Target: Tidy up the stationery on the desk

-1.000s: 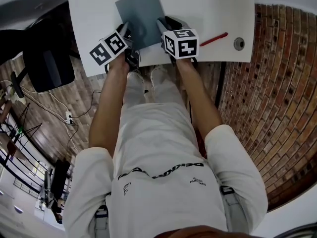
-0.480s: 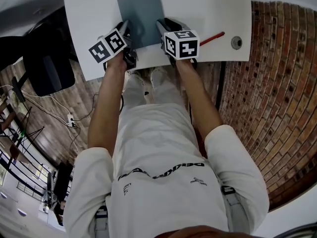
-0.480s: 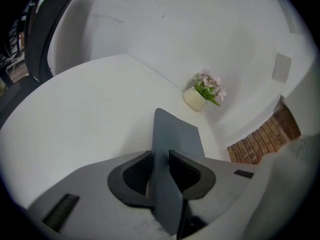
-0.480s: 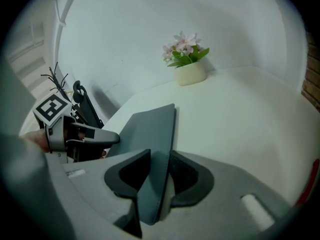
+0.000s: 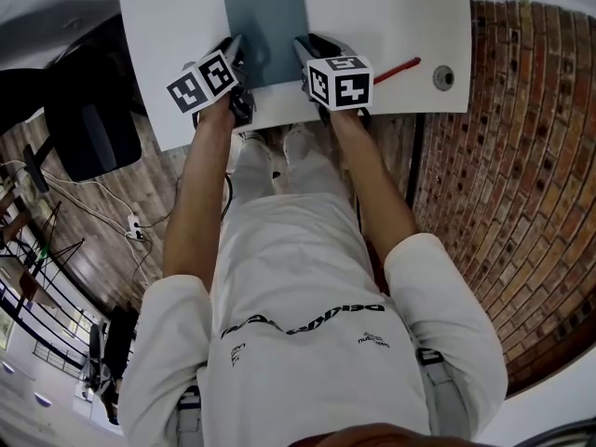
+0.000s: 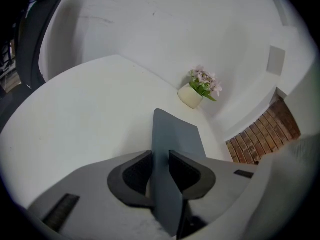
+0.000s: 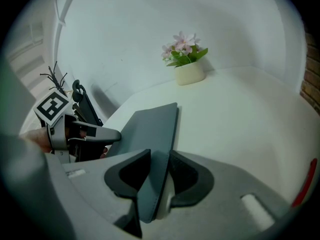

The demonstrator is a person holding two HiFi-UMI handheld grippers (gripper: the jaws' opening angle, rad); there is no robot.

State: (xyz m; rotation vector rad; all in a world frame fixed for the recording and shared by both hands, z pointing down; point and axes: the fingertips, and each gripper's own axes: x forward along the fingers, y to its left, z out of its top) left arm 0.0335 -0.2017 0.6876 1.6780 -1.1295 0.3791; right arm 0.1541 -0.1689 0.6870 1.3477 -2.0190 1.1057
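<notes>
Both grippers are clamped on the same thing: a thin grey-blue mat (image 5: pixel 268 21) that sits over the middle of the white desk (image 5: pixel 391 17). The left gripper (image 5: pixel 238 52) pinches the mat's near left edge, and the right gripper (image 5: pixel 304 50) pinches its near right edge, the two well apart with the mat's width between them.

In the left gripper view the dark pads of the left gripper (image 6: pixel 161 166) are pressed against either face of the mat (image 6: pixel 176 133), which runs edge-on between them and reaches away toward the far corner of the desk (image 6: pixel 75 114). A small cream pot of pink flowers (image 6: pixel 192 94) stands in that corner against the white wall.

The right gripper view shows the same grip from the other side: the right gripper (image 7: pixel 159 166) is closed on the mat (image 7: pixel 148 124), whose stitched edge passes between the pads. The left gripper (image 7: pixel 80 133) shows beyond the mat's far side, its marker cube up. The flower pot (image 7: pixel 189 73) stands at the back of the desk.

Whether the mat rests on the desk or is raised just off it cannot be told.

A red pen (image 5: pixel 399 70) lies on the desk to the right of the right gripper, apart from the mat, and it shows again at the edge of the right gripper view (image 7: pixel 305 183). Further right a round metal grommet (image 5: pixel 443 78) sits in the desk near its edge. A black chair (image 5: pixel 88 124) stands to the left of the desk.
</notes>
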